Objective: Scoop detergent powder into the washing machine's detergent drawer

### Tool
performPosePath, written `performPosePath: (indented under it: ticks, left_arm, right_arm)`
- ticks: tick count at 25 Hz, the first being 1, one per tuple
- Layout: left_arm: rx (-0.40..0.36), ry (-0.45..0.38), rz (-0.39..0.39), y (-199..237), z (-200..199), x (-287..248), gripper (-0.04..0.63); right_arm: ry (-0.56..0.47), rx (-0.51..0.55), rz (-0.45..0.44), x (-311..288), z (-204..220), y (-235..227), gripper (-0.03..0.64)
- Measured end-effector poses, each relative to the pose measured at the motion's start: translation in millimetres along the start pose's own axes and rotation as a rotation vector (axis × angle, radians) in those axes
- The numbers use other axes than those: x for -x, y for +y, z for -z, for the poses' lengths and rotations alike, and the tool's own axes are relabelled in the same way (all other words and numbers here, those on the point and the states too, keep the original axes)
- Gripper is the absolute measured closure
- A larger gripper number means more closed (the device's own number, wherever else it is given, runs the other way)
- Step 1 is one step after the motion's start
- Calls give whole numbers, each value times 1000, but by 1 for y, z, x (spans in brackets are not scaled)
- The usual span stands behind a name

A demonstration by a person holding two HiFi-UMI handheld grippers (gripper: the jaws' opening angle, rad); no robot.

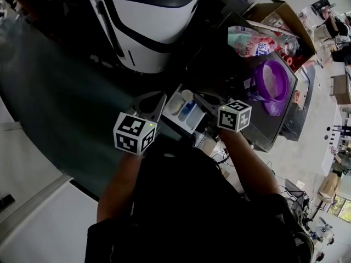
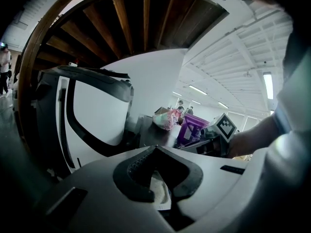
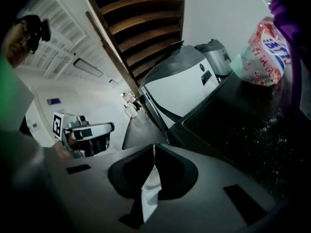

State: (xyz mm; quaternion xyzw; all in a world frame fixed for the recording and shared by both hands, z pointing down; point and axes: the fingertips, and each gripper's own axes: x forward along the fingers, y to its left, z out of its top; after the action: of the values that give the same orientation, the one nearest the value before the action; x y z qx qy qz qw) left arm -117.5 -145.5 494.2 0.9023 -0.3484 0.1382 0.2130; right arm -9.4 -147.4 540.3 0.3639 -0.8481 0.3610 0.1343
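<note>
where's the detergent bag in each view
Head view: detergent bag at upper right, just above the purple tub.
Left gripper view: bag small near centre, left of the tub.
Right gripper view: bag at upper right, beside the tub's edge.
Shared landmark: the purple tub.

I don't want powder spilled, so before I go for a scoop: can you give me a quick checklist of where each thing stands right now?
1. Detergent drawer pulled out: ok, it stands open in front of the person.
2. Left tongs free: ok, shut with nothing between them.
3. Right tongs free: ok, shut and empty too.
4. Tongs open for a grasp: not ok, both are shut.
5. Detergent bag at hand: ok, it lies on the machine top beside the purple tub.
6. Scoop located: cannot tell, none can be made out.
</note>
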Motion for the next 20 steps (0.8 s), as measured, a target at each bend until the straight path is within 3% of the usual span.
performPosePath:
  ticks: [7,20]
  left_arm:
    - [17,-8,-8,-1,3,0,588]
    - [41,-16,-32,7,2,4,588]
  right_arm:
    - [77,160,56,-9,10,-1,597]
    - [145,432,78,-19,7,14,597]
